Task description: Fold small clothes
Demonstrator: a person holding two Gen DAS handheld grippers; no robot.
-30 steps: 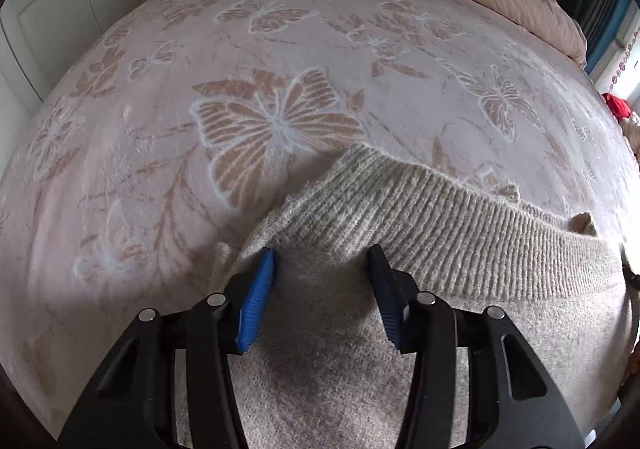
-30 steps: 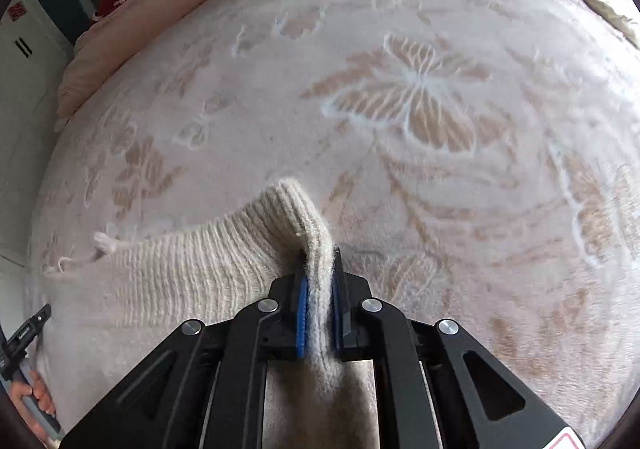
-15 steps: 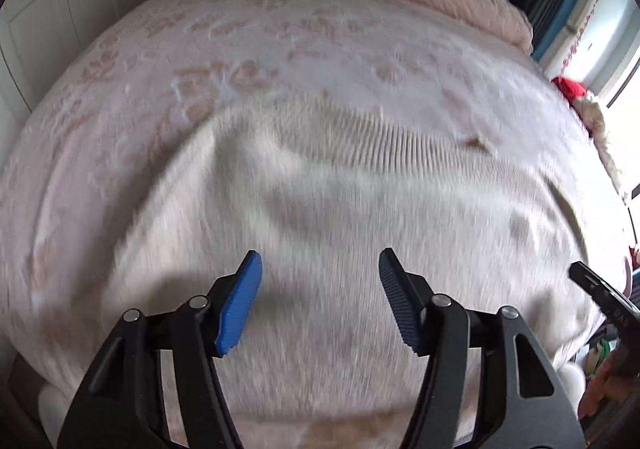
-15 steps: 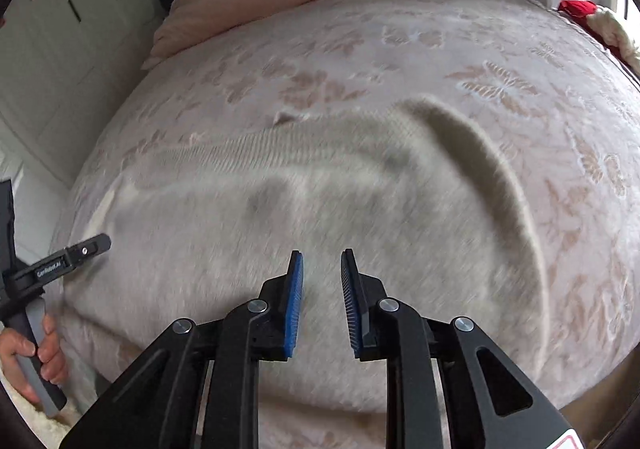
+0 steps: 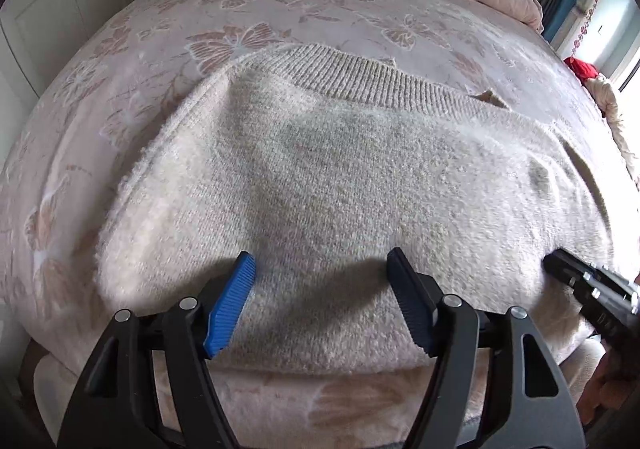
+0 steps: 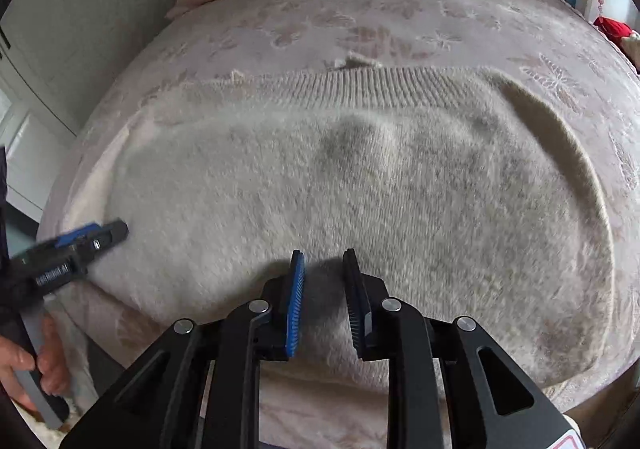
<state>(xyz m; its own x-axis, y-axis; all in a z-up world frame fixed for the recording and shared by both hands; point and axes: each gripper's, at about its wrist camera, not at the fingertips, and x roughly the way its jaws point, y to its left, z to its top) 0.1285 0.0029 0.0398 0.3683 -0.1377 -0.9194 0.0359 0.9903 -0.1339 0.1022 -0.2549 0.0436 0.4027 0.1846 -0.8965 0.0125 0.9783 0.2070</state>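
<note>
Sweater (image 5: 340,177): lay folded at the bed's (image 5: 280,1) near edge.
Left gripper (image 5: 320,301): spread wide, empty.
Right gripper (image 6: 322,301): parted, empty.

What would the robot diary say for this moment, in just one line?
step: fold laid down | sweater: folded, flat on bed blanket, ribbed hem far side | left gripper: open, holding nothing | right gripper: open, holding nothing
</note>
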